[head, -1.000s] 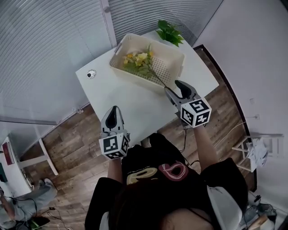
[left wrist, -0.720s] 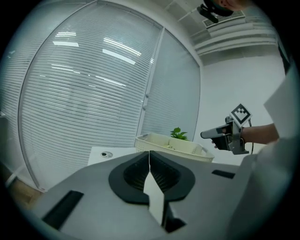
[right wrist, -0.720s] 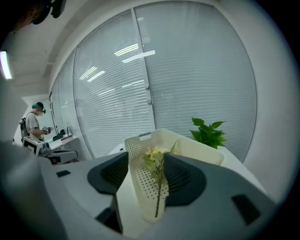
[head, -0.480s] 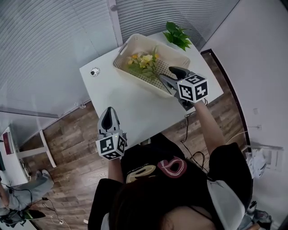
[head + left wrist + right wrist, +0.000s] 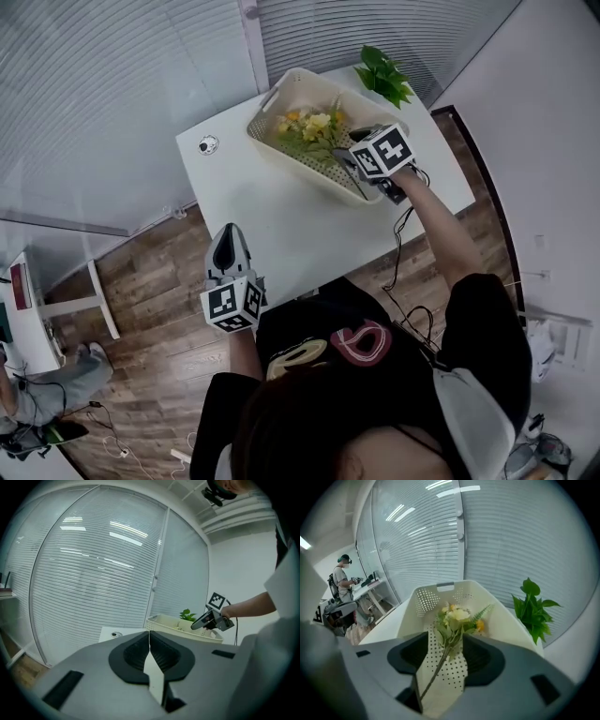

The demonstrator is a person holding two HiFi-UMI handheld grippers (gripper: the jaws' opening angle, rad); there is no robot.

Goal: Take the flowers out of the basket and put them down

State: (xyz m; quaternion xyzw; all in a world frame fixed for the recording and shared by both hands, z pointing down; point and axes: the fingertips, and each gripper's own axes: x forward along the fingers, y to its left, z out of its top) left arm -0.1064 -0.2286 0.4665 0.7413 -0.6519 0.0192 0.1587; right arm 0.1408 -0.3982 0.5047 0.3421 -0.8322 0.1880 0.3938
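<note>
between the right gripper's (image 5: 446,641) parted jaws runs the stem of the flowers (image 5: 457,618), blooms just ahead, on the basket (image 5: 426,599) floor. basket walls rise either side; a potted plant (image 5: 533,606) stands beyond, rightward. the left gripper's (image 5: 150,641) jaws are clenched, empty.

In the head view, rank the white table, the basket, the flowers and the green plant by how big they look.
Largest to smallest: table, basket, flowers, then green plant. Flowers and plant look close, so that last pair is unsure.
</note>
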